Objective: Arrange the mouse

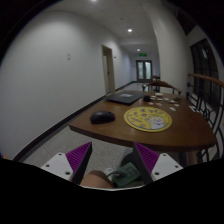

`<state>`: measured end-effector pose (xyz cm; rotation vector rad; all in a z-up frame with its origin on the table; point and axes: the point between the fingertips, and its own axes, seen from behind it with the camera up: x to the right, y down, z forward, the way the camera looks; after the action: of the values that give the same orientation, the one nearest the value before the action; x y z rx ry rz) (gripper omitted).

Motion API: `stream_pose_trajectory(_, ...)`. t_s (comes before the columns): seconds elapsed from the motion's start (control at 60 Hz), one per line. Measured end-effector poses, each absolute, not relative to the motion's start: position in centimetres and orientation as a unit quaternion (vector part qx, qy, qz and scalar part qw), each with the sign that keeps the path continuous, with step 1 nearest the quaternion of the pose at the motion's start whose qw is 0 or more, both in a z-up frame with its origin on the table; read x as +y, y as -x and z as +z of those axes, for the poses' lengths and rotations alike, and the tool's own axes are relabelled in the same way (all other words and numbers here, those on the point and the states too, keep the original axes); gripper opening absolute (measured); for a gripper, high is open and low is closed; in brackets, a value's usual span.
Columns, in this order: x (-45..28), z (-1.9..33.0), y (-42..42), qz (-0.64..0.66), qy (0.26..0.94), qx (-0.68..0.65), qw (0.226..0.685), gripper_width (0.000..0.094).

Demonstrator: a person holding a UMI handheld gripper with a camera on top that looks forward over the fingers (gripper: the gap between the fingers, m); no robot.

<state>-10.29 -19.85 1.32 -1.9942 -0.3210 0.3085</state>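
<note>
On the brown table [170,132], well beyond the fingers, a dark mouse [102,117] lies just left of a round yellow mat [147,119], with a laptop [126,97] farther back. Nearer the camera, the hand-held gripper [113,158] hangs short of the table edge, its purple pads [78,157] spread wide and holding nothing.

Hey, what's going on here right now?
A person is holding a handheld gripper toward a wooden table in a hallway. Its jaws are open and hold nothing. A dark computer mouse lies on the table beyond them, untouched, beside a round yellow mat. A laptop sits farther back.
</note>
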Motion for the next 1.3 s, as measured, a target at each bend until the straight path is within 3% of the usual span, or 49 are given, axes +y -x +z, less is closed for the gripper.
stream_pose_trajectory(0.283,-15.9,-0.1,14.6,0.137,0.829,-0.164,0.516,0.0830)
stream_pose_trajectory(0.567,-11.7,-0.7,13.1,0.104,0.842,-0.132,0.512,0.0811)
stream_pose_trajectory(0.65,-11.4,-0.5,12.7,0.075,0.842,-0.119,0.521,0.0726)
stream_pose_trajectory(0.717,-10.9,-1.0,10.9,0.072,0.841,-0.110,0.525,0.0542)
stream_pose_trajectory(0.8,-12.1,-1.1,10.5,0.082,0.842,-0.116,0.520,0.0429)
stream_pose_trajectory(0.917,-14.5,-1.0,10.8,0.118,0.853,-0.127,0.492,0.0346)
stream_pose_trajectory(0.983,-15.4,2.6,10.2,0.143,0.840,-0.122,0.509,0.0342)
stream_pose_trajectory(1.167,-15.6,18.4,0.3,0.094,0.765,-0.081,0.632,0.0342)
stream_pose_trajectory(1.233,-15.3,19.7,-4.8,0.066,0.759,-0.051,0.646,0.0340)
stream_pose_trajectory(1.3,-15.2,17.3,-8.7,0.046,0.779,-0.026,0.625,0.0341)
